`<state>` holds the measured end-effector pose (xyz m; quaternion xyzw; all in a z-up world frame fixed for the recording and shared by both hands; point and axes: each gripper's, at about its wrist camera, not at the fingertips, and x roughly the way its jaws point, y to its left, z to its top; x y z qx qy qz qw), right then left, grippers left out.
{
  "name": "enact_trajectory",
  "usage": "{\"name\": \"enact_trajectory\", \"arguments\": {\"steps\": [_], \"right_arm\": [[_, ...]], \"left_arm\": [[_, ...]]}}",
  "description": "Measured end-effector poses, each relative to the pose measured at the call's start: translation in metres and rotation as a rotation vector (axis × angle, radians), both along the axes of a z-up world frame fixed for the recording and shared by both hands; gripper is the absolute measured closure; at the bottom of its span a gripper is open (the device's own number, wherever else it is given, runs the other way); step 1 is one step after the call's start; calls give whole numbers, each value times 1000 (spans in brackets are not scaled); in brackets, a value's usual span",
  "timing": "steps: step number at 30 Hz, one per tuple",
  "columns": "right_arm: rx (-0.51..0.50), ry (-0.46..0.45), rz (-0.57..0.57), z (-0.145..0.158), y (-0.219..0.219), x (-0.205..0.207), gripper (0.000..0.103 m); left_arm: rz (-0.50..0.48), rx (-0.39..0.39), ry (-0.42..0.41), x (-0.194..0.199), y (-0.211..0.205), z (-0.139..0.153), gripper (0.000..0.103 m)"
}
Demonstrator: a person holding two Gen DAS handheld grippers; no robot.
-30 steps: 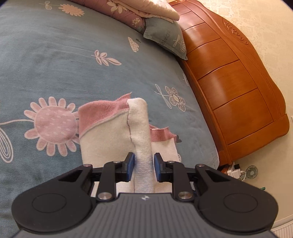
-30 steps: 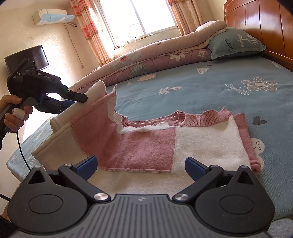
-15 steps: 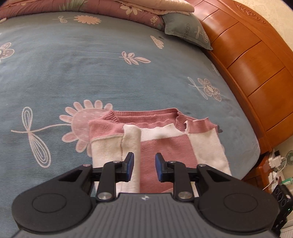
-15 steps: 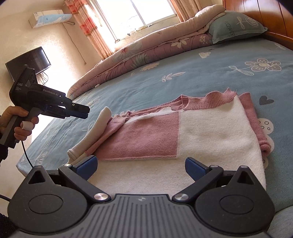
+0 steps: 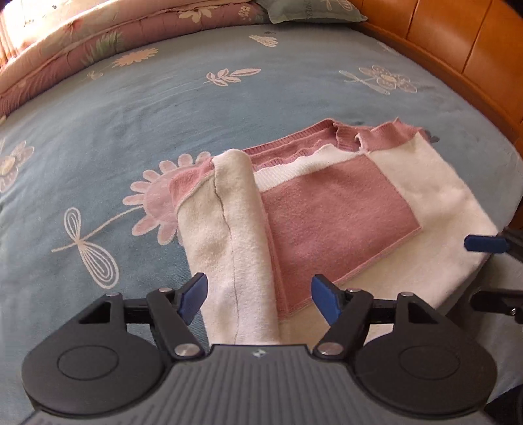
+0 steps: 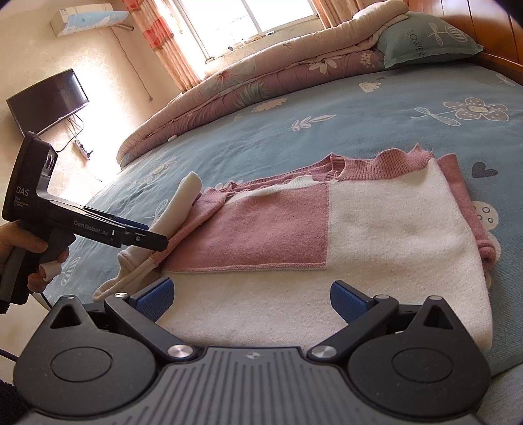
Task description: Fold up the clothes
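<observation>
Left gripper (image 5: 258, 294) jaws apart, straddling a cream sleeve (image 5: 240, 235) folded over the sweater (image 5: 336, 212) without pinching it. Right gripper (image 6: 250, 299) likewise spread wide, poised at the cream hem, clamped on nothing. Pink-and-cream sweater lying flat on the blue floral bedspread (image 5: 137, 108) near its edge, collar pointing away. Rolled quilt (image 6: 261, 85) and green pillow (image 6: 425, 37) along the far side; wooden headboard (image 5: 457, 45) to the right. Wall television (image 6: 49, 99), air conditioner (image 6: 88, 19) and curtained window (image 6: 228, 23) beyond.

Sweater (image 6: 376, 235) lies on bed (image 6: 376, 130), its sleeve (image 5: 238, 235) folded along its left.
</observation>
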<state>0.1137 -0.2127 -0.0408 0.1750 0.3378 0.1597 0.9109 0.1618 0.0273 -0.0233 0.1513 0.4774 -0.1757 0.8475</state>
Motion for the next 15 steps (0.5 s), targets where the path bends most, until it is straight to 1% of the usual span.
{"name": "enact_trajectory", "arguments": {"steps": [1,8,9,15], "right_arm": [[-3,-3,2,0,0,-1,0],[14,-15,-29,0,-11,-6,0],[22,-15,-37,-1,-13,-6,0],[57,-23,-65,-6,-25,-7,0]], "left_arm": [[-8,57,-13,0,-7,-5,31],[5,240,-26,7,-28,-23,31],[7,259,-31,8,-29,-23,31],[36,314,-34,16,-29,-15,32]]}}
